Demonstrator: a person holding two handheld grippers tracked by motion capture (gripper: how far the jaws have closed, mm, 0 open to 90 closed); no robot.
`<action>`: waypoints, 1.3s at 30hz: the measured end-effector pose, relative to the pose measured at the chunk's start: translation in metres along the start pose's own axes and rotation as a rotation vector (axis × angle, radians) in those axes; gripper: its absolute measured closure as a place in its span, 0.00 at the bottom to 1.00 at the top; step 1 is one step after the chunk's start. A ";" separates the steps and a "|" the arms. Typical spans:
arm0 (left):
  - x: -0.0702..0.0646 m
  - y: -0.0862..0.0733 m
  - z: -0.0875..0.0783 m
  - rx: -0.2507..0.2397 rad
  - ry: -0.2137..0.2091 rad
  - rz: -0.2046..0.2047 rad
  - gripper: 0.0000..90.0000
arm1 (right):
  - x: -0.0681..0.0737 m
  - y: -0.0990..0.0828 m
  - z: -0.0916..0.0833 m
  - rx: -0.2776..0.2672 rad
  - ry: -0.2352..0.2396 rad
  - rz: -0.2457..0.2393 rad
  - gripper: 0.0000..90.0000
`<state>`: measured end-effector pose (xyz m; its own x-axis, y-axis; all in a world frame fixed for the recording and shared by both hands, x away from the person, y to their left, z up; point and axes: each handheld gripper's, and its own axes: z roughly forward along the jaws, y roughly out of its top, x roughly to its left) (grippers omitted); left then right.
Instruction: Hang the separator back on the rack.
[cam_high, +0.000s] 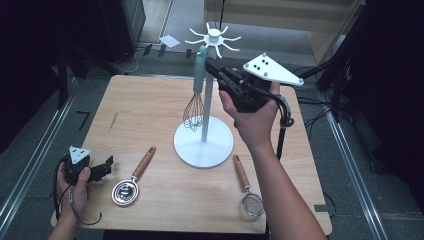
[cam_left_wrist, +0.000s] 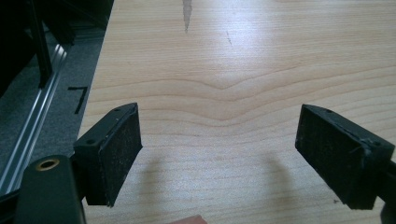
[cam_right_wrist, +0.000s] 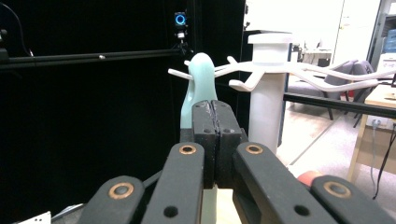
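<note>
While your left gripper (cam_high: 102, 167) rests wide open and empty at the near left corner of the table (cam_high: 150, 100), the work sits with your right gripper (cam_high: 212, 66), raised beside the white rack (cam_high: 207, 90). Its jaws look pressed together on the whisk (cam_high: 197, 90), gripping the pale green handle just below its tip. The whisk hangs upright, long axis vertical, wires down near the rack's pole. The hook arms (cam_right_wrist: 243, 70) spread just behind the handle's top. To hang it, you likely need the handle's end carried onto the nearest arm. A spoon (cam_high: 131, 182) and a strainer (cam_high: 247, 192) lie on the near side.
</note>
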<state>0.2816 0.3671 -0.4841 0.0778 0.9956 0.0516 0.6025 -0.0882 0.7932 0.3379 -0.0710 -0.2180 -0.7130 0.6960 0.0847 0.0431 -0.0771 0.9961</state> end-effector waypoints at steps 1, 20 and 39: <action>0.000 0.000 0.000 0.000 0.000 0.000 0.17 | 0.000 -0.001 0.000 0.001 -0.002 0.000 1.00; 0.000 0.000 0.000 0.001 0.004 0.000 0.17 | -0.012 -0.032 -0.025 0.087 -0.039 0.002 0.81; 0.000 0.000 0.000 0.001 0.006 0.001 0.17 | -0.035 -0.080 -0.046 0.202 -0.133 0.057 0.68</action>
<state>0.2813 0.3667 -0.4839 0.0736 0.9957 0.0563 0.6031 -0.0894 0.7926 0.3274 -0.1216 -0.3022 -0.6078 0.7833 0.1304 0.2295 0.0160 0.9732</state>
